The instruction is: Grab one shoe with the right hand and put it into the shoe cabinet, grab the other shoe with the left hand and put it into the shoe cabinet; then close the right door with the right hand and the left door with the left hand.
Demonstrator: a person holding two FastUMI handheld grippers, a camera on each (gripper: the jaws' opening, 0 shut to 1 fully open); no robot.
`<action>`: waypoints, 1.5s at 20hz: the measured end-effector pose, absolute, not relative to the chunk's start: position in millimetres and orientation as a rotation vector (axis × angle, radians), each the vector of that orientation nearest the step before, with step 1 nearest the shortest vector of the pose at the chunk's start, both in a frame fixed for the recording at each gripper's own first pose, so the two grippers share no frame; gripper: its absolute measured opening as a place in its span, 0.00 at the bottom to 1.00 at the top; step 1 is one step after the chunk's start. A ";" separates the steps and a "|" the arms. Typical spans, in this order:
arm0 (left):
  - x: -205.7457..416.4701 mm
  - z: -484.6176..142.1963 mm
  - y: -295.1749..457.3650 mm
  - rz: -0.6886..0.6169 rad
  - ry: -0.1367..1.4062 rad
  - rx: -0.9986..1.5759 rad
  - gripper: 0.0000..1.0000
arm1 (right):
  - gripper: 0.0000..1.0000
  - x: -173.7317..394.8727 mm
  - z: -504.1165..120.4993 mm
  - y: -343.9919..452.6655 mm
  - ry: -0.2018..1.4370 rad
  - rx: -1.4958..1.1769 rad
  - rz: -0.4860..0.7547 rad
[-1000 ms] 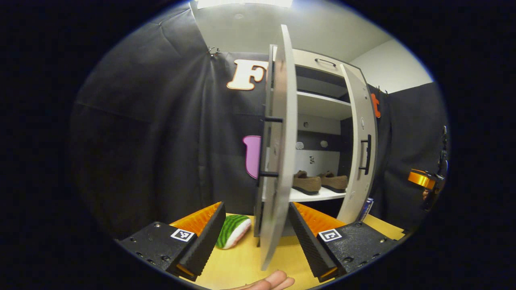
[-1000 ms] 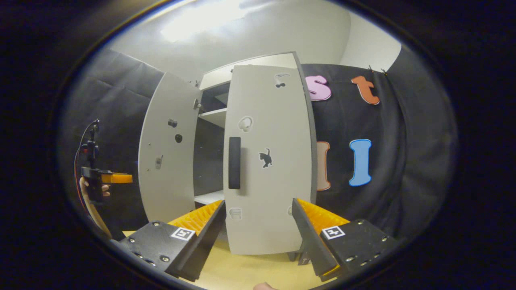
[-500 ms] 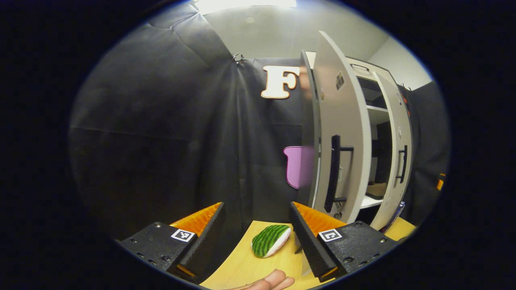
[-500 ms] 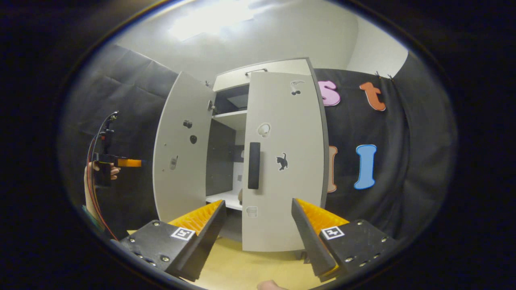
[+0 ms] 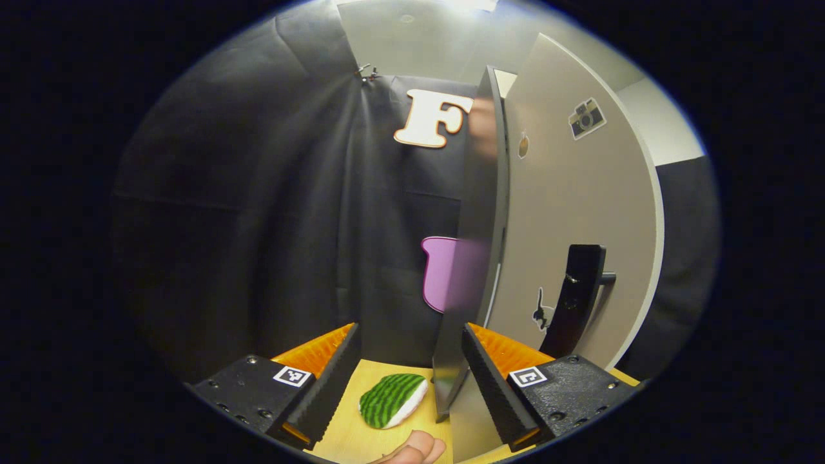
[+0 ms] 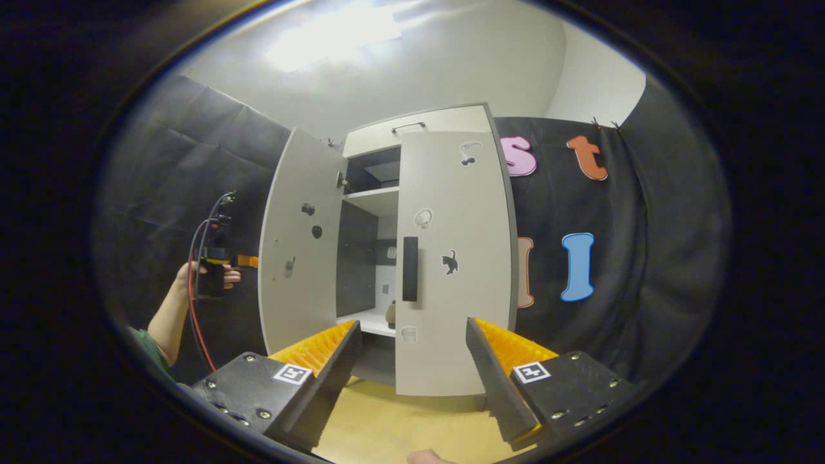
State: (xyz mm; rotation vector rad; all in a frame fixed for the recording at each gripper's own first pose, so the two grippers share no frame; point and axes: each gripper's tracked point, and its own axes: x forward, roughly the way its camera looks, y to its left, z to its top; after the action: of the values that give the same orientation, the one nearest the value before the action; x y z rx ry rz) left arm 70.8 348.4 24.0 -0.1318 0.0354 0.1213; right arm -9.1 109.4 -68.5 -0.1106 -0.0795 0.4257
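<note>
Shoe cabinet (image 6: 419, 129) upright on the yellow tabletop (image 6: 399, 425), against the black booth wall. Right door (image 6: 454, 258) shut flat against the cabinet front, black handle (image 6: 410, 268) near its inner edge, small stickers on its face. Left door (image 6: 298, 245) swung wide, inner face toward the right gripper view, shelves and dark interior visible in the gap. One brown shoe (image 6: 390, 313) just visible on the lower shelf at the right door's edge; second shoe hidden.

Right gripper (image 6: 412, 351) released, fingers spread, nothing between them, aimed at the cabinet front and apart from it.

Left gripper (image 5: 409, 357) likewise spread and empty, close to the left door's (image 5: 580, 212) outer face, beside its black handle (image 5: 573, 309); contact cannot be told. Seen from afar in the right gripper view, held in a hand (image 6: 219, 277) behind the open left door.

Green striped watermelon-slice toy (image 5: 393, 399) lying on the tabletop (image 5: 348, 438) between the left gripper's fingers.
</note>
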 end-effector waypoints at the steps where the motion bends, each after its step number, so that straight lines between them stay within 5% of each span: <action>1: 69.9 21.3 345.3 0.113 0.061 -0.109 0.96 | 0.98 -13.2 -67.5 109.5 -0.084 -0.106 0.432; 2: 71.1 29.0 341.0 0.107 0.040 -0.100 0.89 | 0.98 -16.7 -68.5 106.8 -0.087 -0.101 0.431; 6: 71.4 28.8 344.0 0.150 0.051 -0.065 0.87 | 0.98 -21.3 -73.6 101.1 -0.082 -0.104 0.431; 14: 79.7 28.9 299.6 0.075 0.064 -0.107 0.87 | 0.98 -17.3 -76.9 101.0 -0.062 -0.085 0.430; 30: 84.2 26.1 272.3 0.107 0.071 -0.126 0.92 | 0.98 14.1 -99.2 101.2 -0.003 -0.154 0.225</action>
State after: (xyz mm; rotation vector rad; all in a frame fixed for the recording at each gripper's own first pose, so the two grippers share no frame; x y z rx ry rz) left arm 84.2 272.3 26.1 -0.1263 0.0709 0.1069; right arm 14.1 101.2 -99.2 -0.1541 -0.0028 0.2248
